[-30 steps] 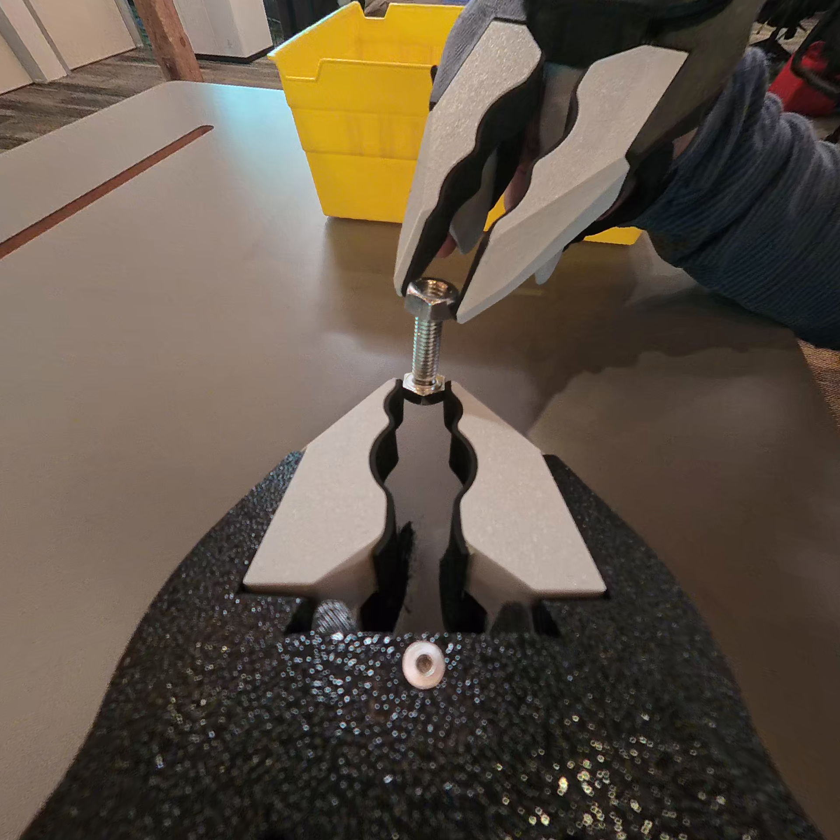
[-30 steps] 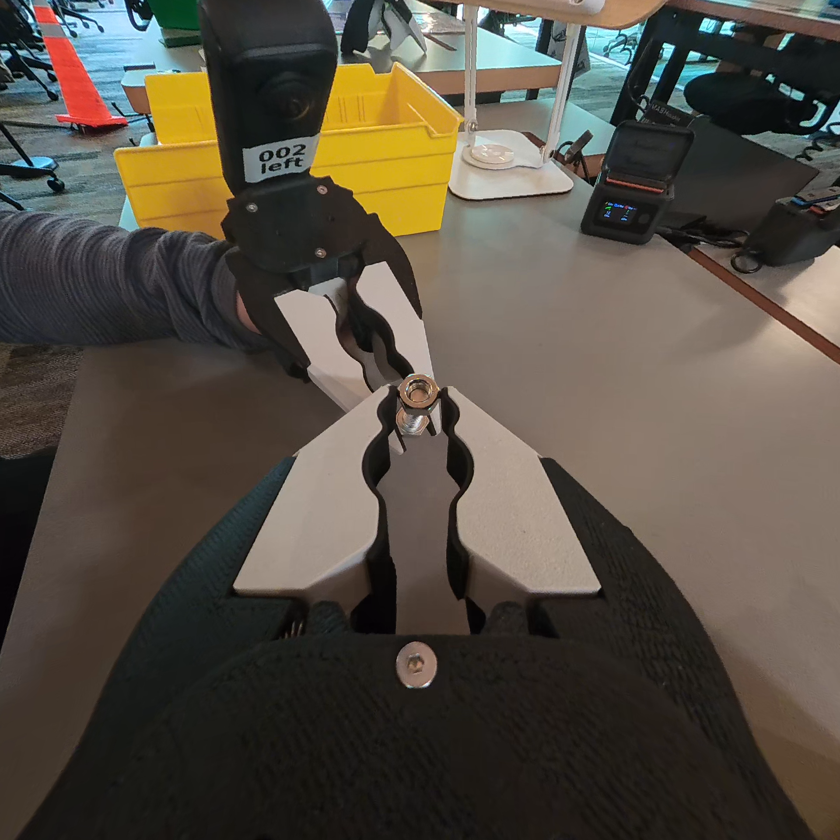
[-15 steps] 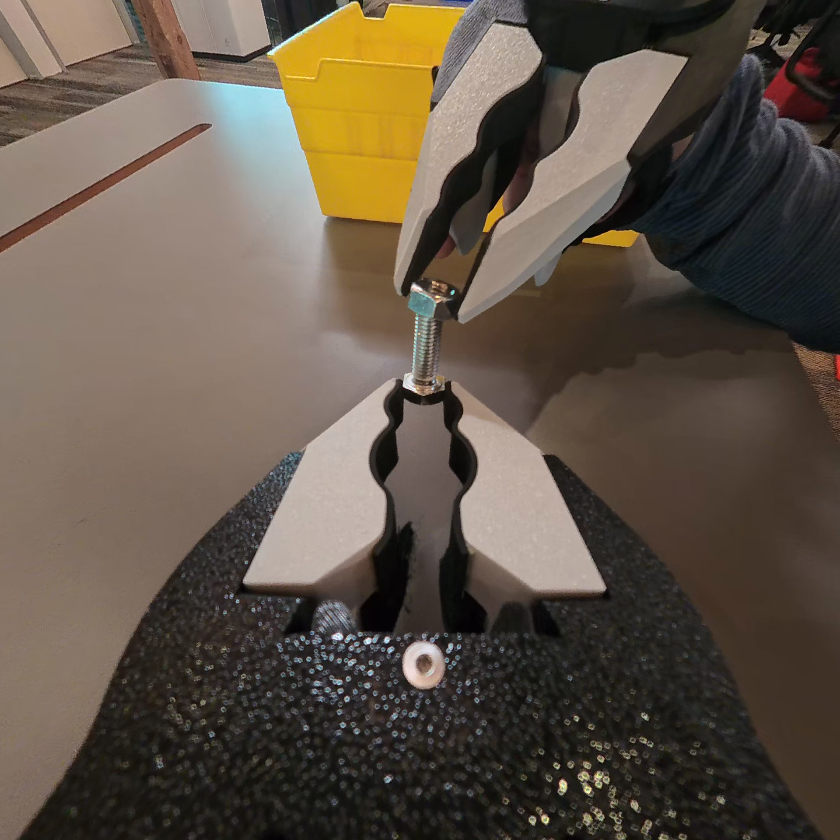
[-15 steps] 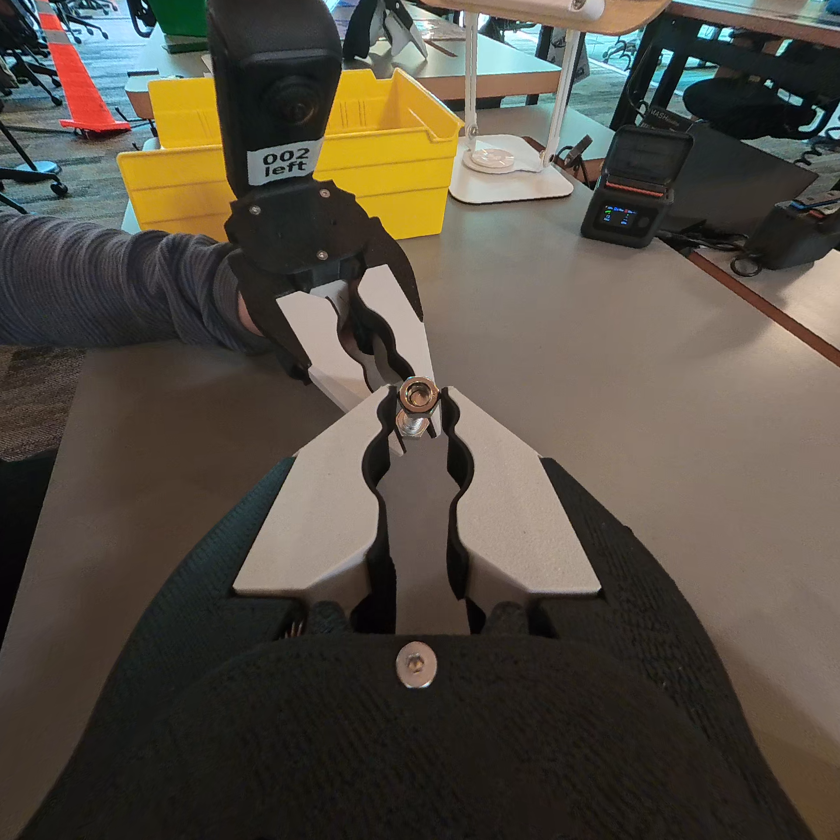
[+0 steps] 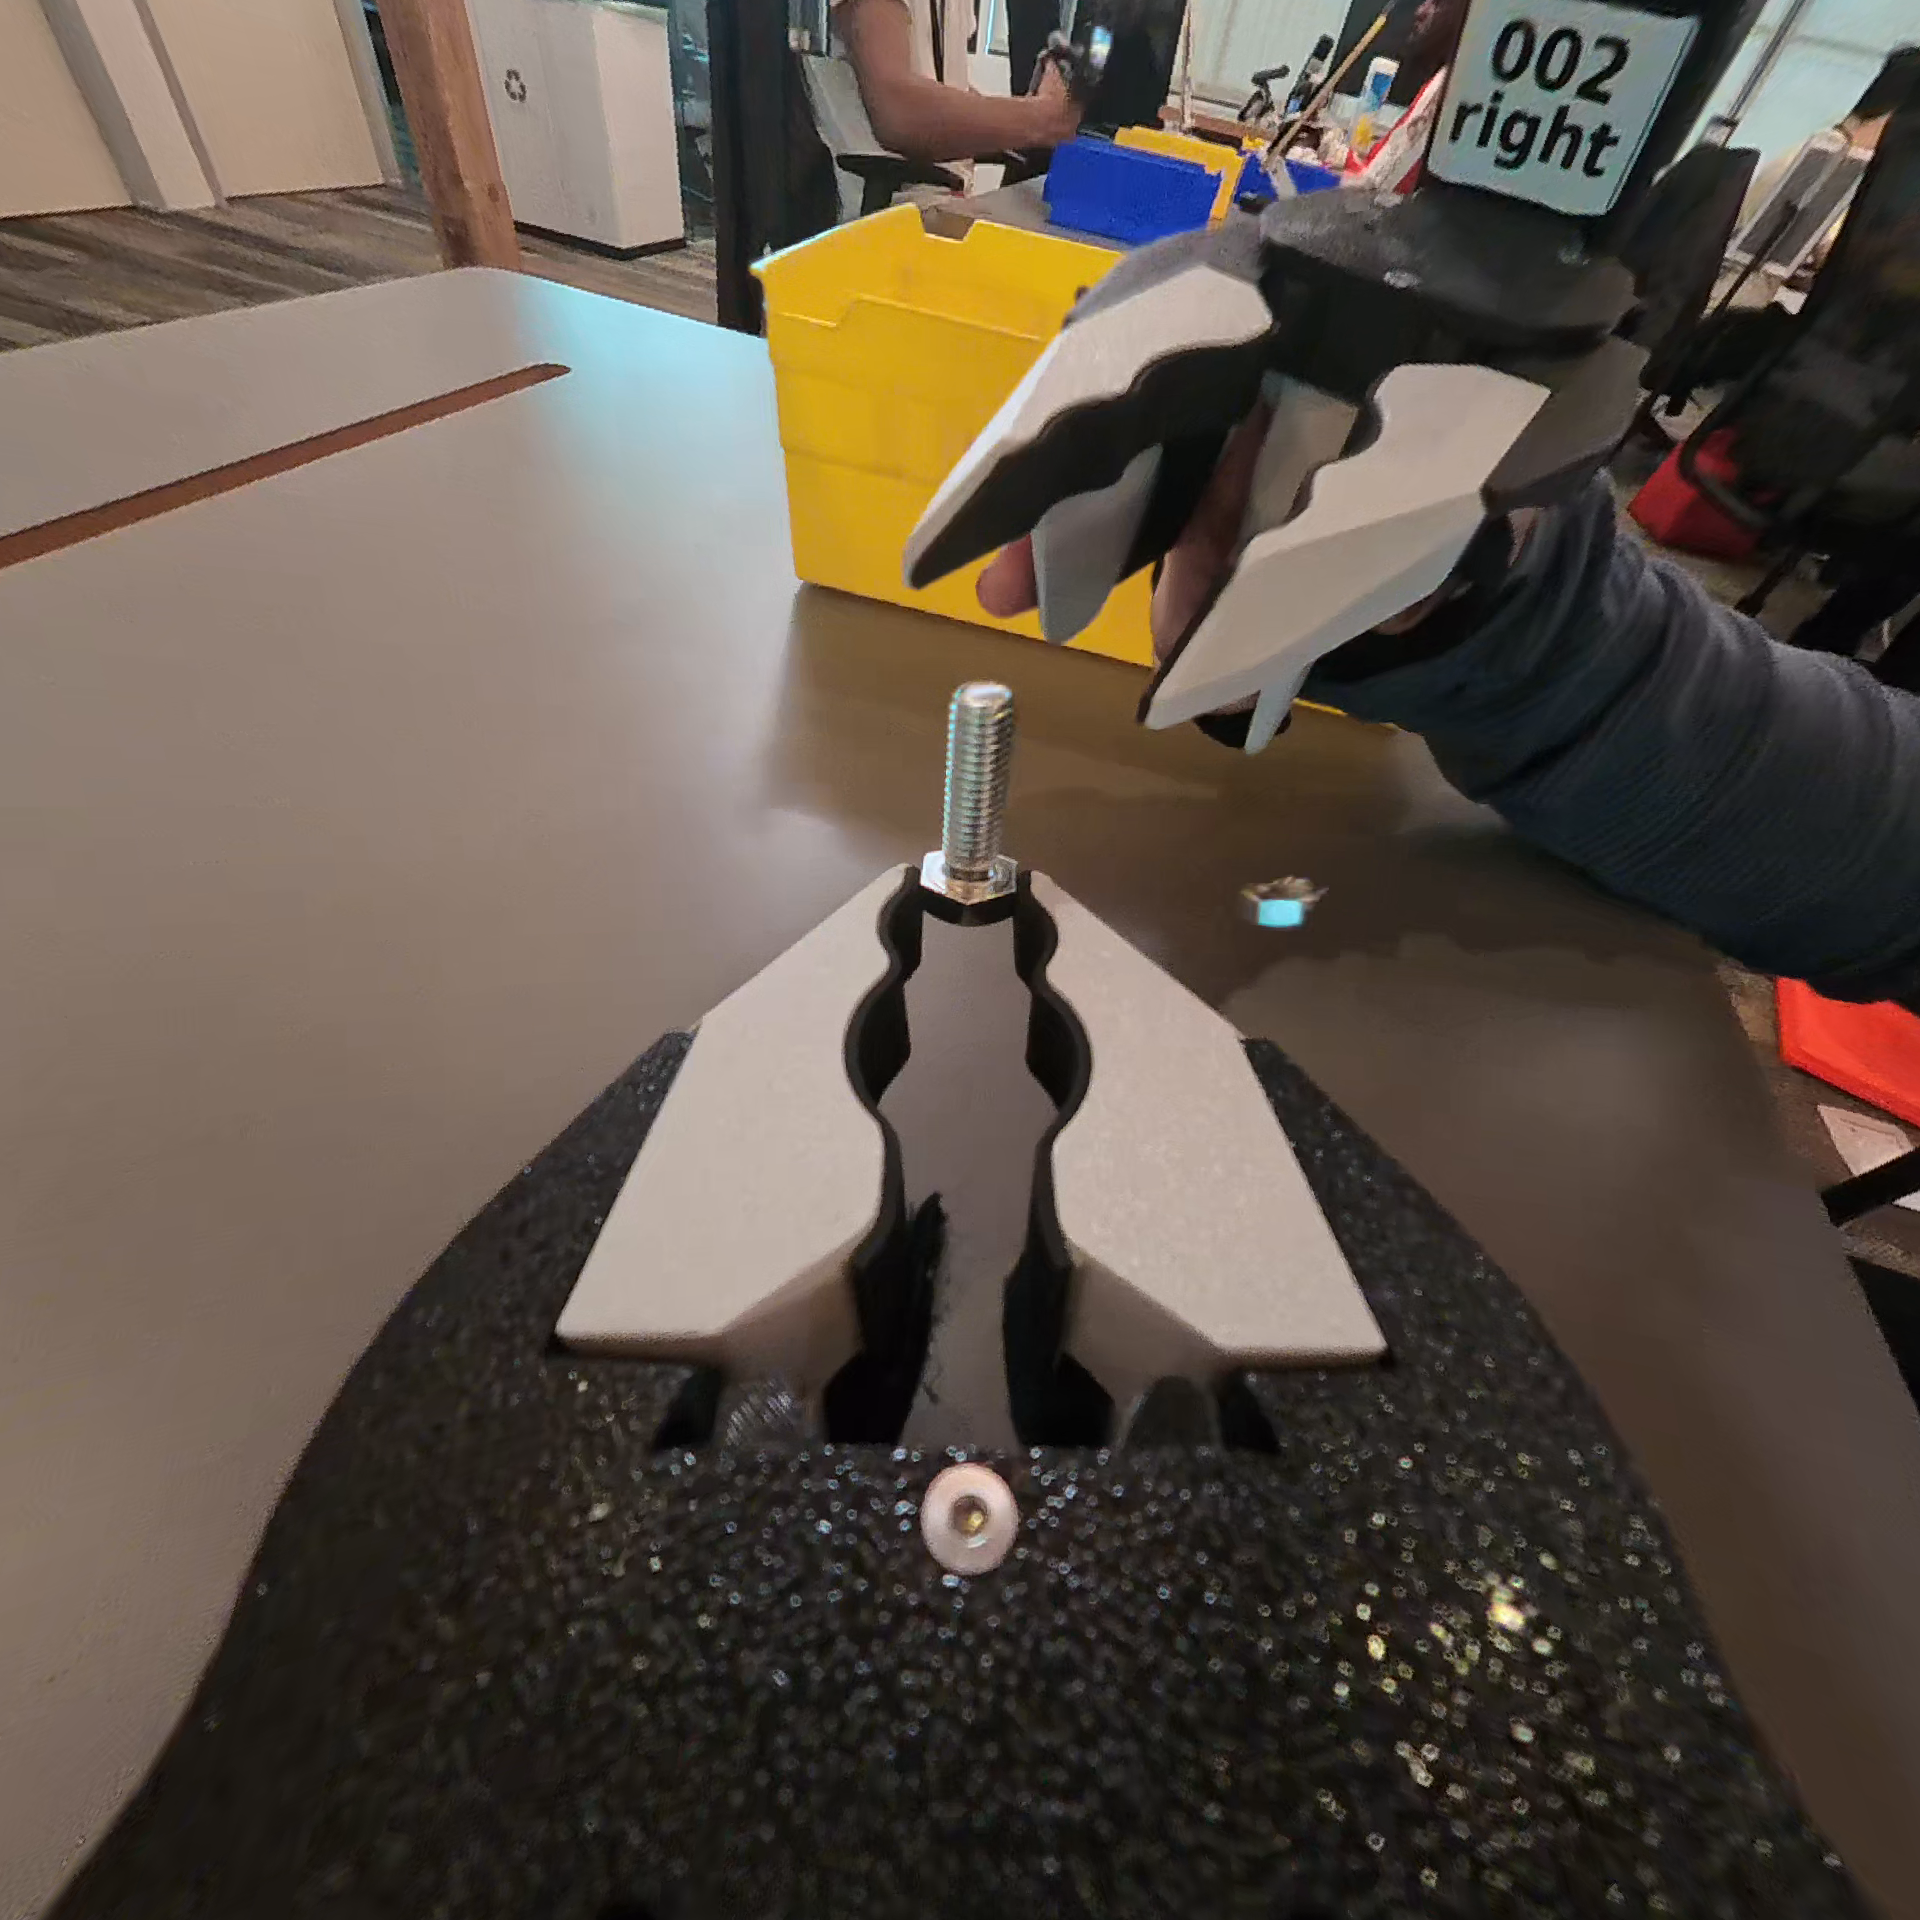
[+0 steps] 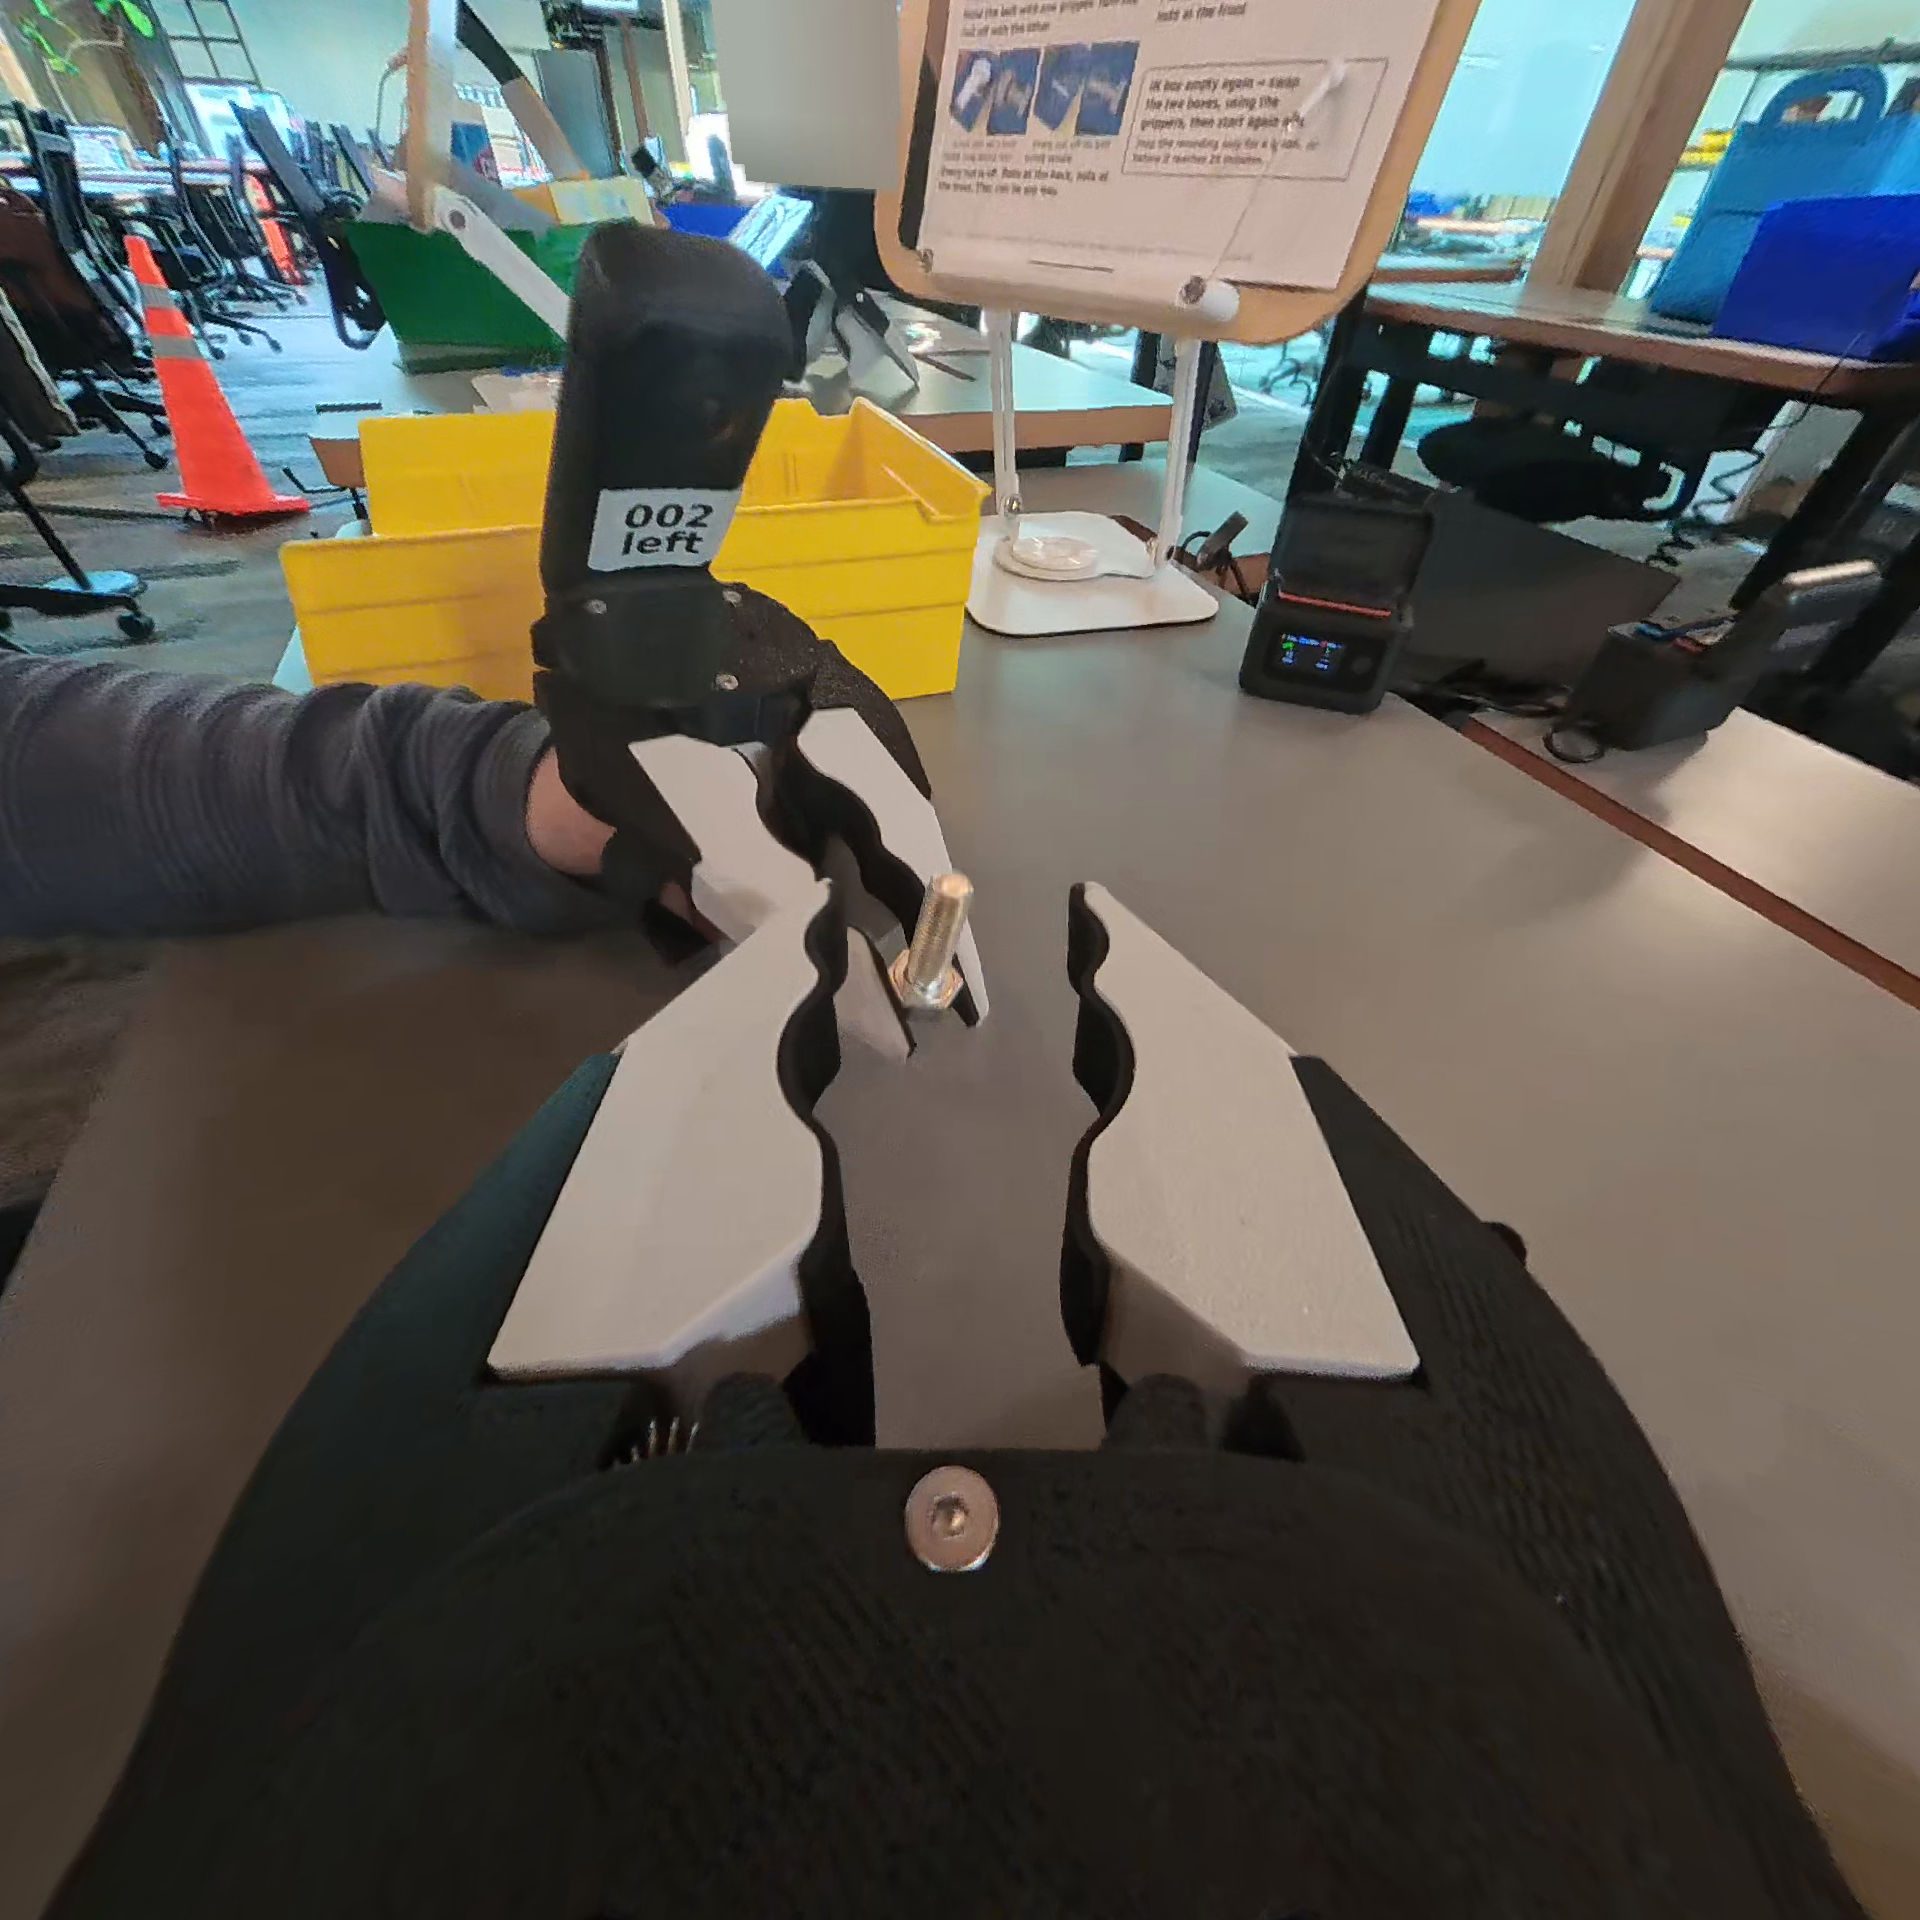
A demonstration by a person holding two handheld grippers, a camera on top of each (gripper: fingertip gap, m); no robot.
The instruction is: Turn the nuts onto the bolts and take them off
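My left gripper (image 5: 966,896) is shut on the hex head of a silver bolt (image 5: 977,774) and holds it upright just above the grey table (image 5: 416,727), threads up and bare. A silver nut (image 5: 1280,902) lies loose and blurred on the table to the bolt's right. My right gripper (image 5: 1034,639) is open and empty, above and to the right of the bolt. In the right wrist view the right gripper (image 6: 951,899) is spread wide in front of the bolt (image 6: 928,961), which the left gripper (image 6: 935,1016) holds. The nut is hidden in that view.
Two yellow bins (image 6: 831,561) stand at the table's far side, one also in the left wrist view (image 5: 894,416). A white document stand (image 6: 1091,592) and a small black device with a screen (image 6: 1325,623) sit at the back right. A sleeved forearm (image 5: 1662,748) crosses the right side. The left gripper's tips are roughly 5 cm from the right gripper's.
My right gripper has opened and risen up and to the right, away from the bolt. The nut has left the bolt's top and now lies on the table. The left gripper has kept its hold.
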